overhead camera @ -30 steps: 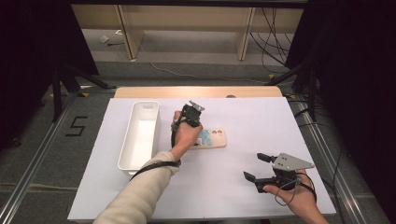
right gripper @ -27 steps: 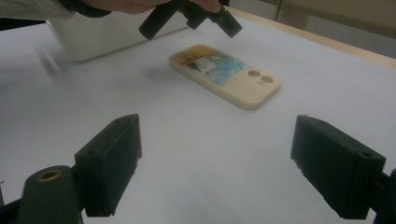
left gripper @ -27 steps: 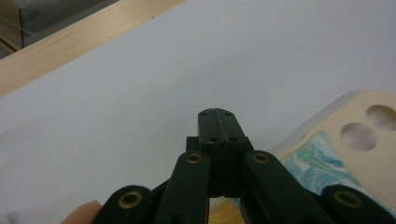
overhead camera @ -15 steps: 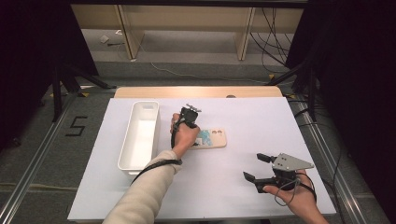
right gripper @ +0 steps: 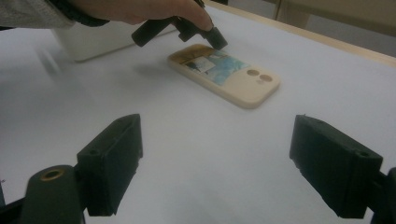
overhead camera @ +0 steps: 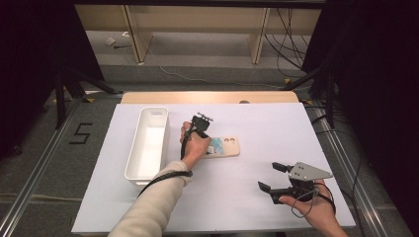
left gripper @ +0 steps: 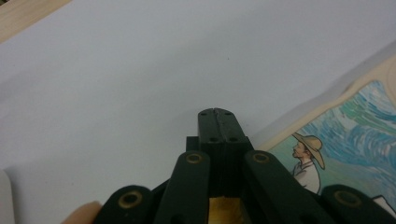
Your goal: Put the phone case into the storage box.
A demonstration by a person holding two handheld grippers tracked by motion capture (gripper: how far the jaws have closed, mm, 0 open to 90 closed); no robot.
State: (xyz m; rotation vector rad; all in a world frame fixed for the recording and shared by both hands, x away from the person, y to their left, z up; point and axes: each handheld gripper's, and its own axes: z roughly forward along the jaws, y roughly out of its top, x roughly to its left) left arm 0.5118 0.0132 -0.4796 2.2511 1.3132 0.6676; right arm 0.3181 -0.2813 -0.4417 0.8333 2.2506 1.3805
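Observation:
A phone in a cream case (overhead camera: 225,146) with a painted picture on its back lies flat on the white table (overhead camera: 257,123). My left gripper (left gripper: 218,114) is shut with nothing between its jaws, and its tip points down beside the phone's (left gripper: 355,135) left end. From the right gripper view, that left gripper (right gripper: 218,39) hangs at the far corner of the phone (right gripper: 224,74); contact cannot be told. My right gripper (overhead camera: 271,177) rests near the table's front right, open and empty (right gripper: 224,158), facing the phone.
A long white bin (overhead camera: 148,148) stands left of the phone, close to the left hand (overhead camera: 195,145). A wooden strip (overhead camera: 207,97) runs along the table's far edge. Metal rails and cables lie on the floor around the table.
The left hand has tipped its gripper slightly lower over the phone's left end. The right gripper has stayed in place.

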